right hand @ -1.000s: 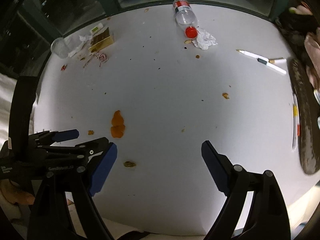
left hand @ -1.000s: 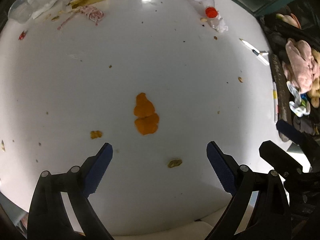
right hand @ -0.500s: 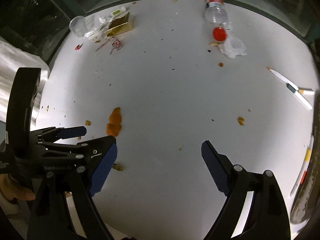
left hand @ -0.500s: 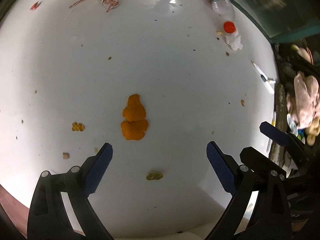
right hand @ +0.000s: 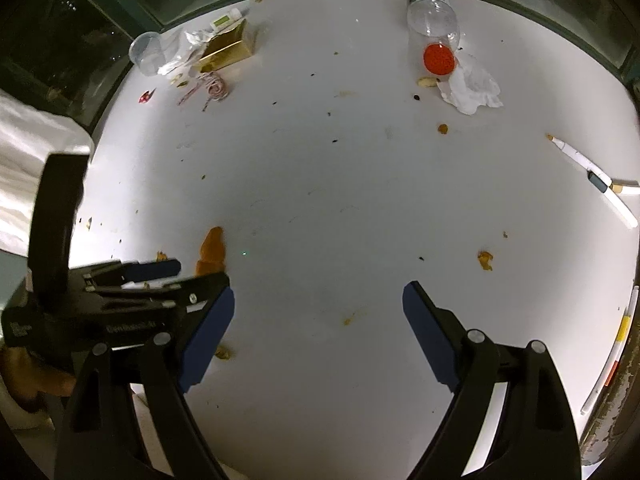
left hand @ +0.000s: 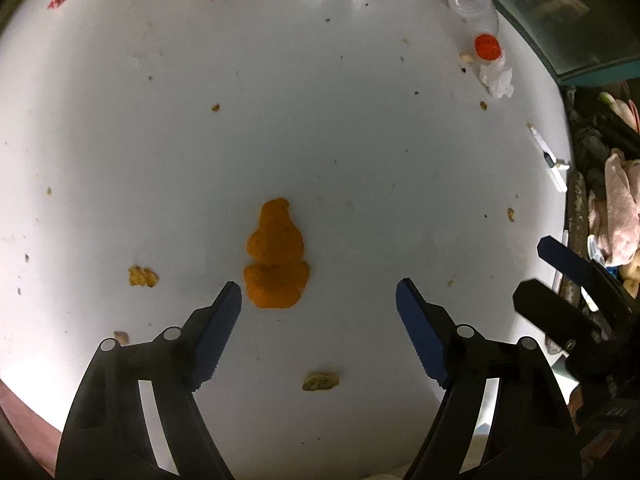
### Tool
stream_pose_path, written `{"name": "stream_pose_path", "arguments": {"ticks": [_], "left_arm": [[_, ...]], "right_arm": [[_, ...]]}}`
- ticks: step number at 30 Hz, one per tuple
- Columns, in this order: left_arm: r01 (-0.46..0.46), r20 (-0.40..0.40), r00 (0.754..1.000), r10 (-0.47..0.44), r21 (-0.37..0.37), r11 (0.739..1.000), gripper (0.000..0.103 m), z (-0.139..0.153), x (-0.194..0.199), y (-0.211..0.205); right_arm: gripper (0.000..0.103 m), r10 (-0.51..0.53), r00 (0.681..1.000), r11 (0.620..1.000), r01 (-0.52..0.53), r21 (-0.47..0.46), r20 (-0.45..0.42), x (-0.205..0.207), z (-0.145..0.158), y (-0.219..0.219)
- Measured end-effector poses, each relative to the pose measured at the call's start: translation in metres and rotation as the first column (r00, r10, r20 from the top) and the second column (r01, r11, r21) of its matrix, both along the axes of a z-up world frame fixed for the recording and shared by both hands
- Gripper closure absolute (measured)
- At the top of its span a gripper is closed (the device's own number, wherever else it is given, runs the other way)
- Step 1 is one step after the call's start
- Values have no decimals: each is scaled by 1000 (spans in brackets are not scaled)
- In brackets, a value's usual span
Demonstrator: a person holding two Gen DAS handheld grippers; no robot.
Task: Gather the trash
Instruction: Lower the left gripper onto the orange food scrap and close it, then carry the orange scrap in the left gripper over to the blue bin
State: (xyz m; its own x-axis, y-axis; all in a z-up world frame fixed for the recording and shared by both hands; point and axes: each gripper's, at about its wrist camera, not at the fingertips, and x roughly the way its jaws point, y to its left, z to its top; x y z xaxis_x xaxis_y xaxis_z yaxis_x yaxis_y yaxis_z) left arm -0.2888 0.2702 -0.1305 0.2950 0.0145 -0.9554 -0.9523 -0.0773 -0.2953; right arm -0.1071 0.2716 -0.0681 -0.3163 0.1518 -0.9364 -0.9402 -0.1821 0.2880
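Note:
An orange peel (left hand: pixel 276 256) lies on the white table (left hand: pixel 360 152), just ahead of my open, empty left gripper (left hand: pixel 319 298), close to its left fingertip. The peel also shows in the right wrist view (right hand: pixel 212 252), partly behind the left gripper (right hand: pixel 160 276). My right gripper (right hand: pixel 319 300) is open and empty above bare table. A clear bottle with a red cap (right hand: pixel 434 36) lies at the far edge beside a crumpled white tissue (right hand: pixel 472 88). A gold box (right hand: pixel 228 48), a clear cup (right hand: pixel 148 52) and red-white string (right hand: pixel 212 86) lie far left.
Small food scraps (left hand: pixel 320 381) (left hand: pixel 142 276) (right hand: pixel 485 260) dot the table. Pens (right hand: pixel 592 176) lie at the right, near the table's worn right edge (right hand: pixel 612 400). A dark window runs along the far side. Cloth and clutter (left hand: pixel 620 208) sit beyond the right edge.
Both grippers have moved forward over the table. The orange peel now sits nearer my left fingertips, and the bottle and tissue look closer in the right wrist view.

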Motion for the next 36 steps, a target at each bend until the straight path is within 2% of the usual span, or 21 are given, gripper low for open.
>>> {"name": "stream_pose_path", "arguments": {"ticks": [9,15,17,19,20,21,24,27,28,36], "left_arm": [[-49,-14,999,48,-35,998,26,-13,-9,-1],[7,-55,998,-9,-26,1000,27,-13,1,2],[31,-79,996,-32,-15,999,38,-11,3,3],[53,-91,995,-52,1,999,65,-9,3,5],[52,-90,995,-52,-1,999,70,-9,5,6],[51,-92,994,-51,-5,999,81,-10,4,8],[59,-114,992,-60,-10,998,88,-10,5,8],[105,-168,980,-104,-3,994,93,-10,14,8],[109,-161,981,-108,-3,994,97,-10,14,8],[94,-96,991,-91,32,995,99,-2,15,7]], "right_arm": [[20,31,1000,999,-31,-26,3,-10,-13,9],[20,56,998,998,-56,-41,4,-18,-20,13],[20,62,998,997,-61,-45,4,-20,-21,14],[20,58,998,997,-58,-47,-1,-20,-22,15],[20,55,998,997,-55,-49,-3,-20,-23,16],[20,52,999,997,-52,-50,-4,-19,-23,16],[20,38,999,998,-38,-54,-4,-17,-25,16],[20,23,1000,998,-24,-56,-7,-15,-26,16],[20,21,1000,998,-21,-57,-9,-15,-26,16],[20,35,999,998,-36,-52,-11,-18,-25,14]]}}
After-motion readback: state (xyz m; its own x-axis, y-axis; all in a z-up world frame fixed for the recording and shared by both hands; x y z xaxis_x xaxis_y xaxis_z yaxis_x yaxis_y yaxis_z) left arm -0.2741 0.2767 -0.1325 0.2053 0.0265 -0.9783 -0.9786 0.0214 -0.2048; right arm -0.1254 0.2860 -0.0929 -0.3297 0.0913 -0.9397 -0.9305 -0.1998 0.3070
